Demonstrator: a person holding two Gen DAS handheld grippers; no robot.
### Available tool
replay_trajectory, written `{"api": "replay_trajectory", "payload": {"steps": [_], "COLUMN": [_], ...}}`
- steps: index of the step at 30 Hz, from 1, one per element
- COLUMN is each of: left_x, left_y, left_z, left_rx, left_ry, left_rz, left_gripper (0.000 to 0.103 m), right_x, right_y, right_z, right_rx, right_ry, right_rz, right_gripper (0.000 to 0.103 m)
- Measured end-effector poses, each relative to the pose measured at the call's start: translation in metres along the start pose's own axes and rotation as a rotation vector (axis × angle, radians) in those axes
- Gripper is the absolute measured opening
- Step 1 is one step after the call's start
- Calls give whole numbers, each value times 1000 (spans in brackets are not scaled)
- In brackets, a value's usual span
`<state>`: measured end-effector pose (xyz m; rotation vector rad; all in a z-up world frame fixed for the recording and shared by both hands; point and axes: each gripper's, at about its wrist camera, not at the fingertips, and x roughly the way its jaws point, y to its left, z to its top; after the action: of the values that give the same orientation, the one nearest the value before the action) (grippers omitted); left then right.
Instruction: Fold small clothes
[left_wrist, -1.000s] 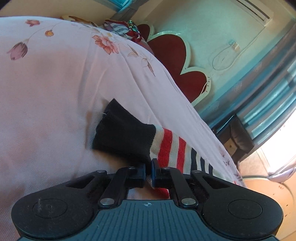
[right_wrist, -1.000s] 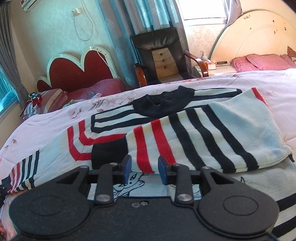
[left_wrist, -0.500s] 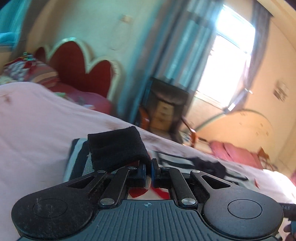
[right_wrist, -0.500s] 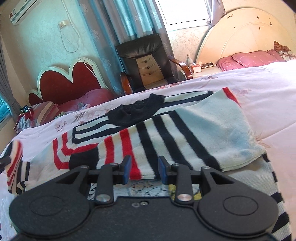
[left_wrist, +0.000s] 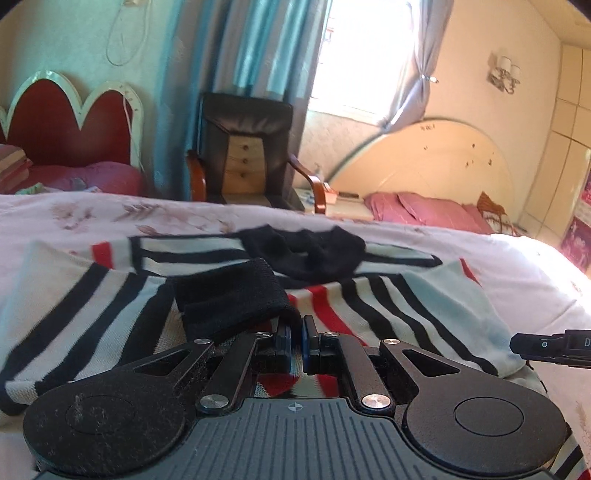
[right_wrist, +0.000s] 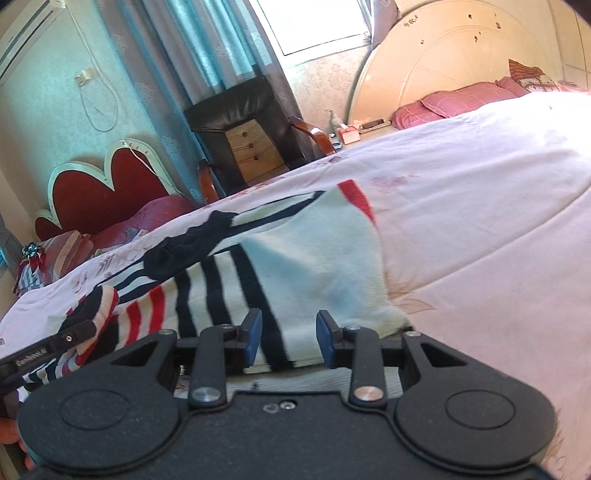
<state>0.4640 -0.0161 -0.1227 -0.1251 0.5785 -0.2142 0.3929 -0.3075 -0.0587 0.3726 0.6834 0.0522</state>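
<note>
The knitted sweater with black, red and cream stripes (left_wrist: 399, 302) lies spread on the bed with the pale pink floral cover (left_wrist: 480, 258), one sleeve already folded across the body and its black collar (left_wrist: 310, 254) bunched at the far edge. The left gripper (left_wrist: 294, 341) has its jaws together, clamped on the other sleeve just behind the black ribbed cuff (left_wrist: 229, 295), which stands up and flops over the left finger above the striped body. The right gripper (right_wrist: 288, 341) holds its 2 blue-padded jaws apart just over the near edge of the folded sleeve, with nothing pinched; whether the pads touch the knit cannot be told. No container holds any of this (the sweater rests straight on the bed cover). The pinched fabric itself is hidden behind the left gripper's linkage, and the sweater's near hem is cut off by both gripper bodies. Only the left view shows a thin black tip of the right gripper at its right edge, and a wall lamp (left_wrist: 504, 74); only the right view shows the left gripper (right_wrist: 79, 330) from the side with the striped sleeve (right_wrist: 99, 310) draped from it, plus a wall air conditioner (right_wrist: 26, 33). Both show the black leather armchair (left_wrist: 243, 147) by the teal curtains (left_wrist: 255, 44).
</note>
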Motion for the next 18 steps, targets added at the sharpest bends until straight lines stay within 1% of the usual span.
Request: {"api": "replay_trajectory", "payload": {"steps": [2,3,4,5,7,8,9,11,13,14,16,18], "left_x": [8,15,20,19,8,-5,-18,-46,-77,-92,-108,-113], "left_y": [-10,-18,-25,-29,-37,-36,-33,-18,7,21,48,74], "left_z": [-3,-6,-8,-11,-13,-15,-16,-23,-36,-44,-57,-63], "left_rx": [16,36,58,78,98,97,96,69,31,26,20,-12], "left_ry": [31,62,79,82,58,31,13,7,-17,-24,-24,3], "left_rz": [-16,-30,-26,-21,-62,-56,-47,-53,-18,34,136,201], "left_gripper": [5,6,7,15,59,64,65,65,64,64,64,64], "right_x": [-1,-1,-1,-2,-2,-2,-2,1,5,8,18,28], "right_y": [-9,-12,-14,-14,-10,-7,-1,14,34,46,75,102], "right_z": [1,2,3,3,5,5,6,7,6,4,-1,-10], "right_rx": [4,7,8,5,-9,-20,-35,-72,-121,-153,-239,-332], "right_ry": [5,7,7,6,4,4,3,4,11,18,42,59], "right_rz": [-9,-9,-7,-5,6,15,28,67,111,138,187,214], "right_gripper": [34,36,40,41,44,44,44,44,44,45,48,49]}}
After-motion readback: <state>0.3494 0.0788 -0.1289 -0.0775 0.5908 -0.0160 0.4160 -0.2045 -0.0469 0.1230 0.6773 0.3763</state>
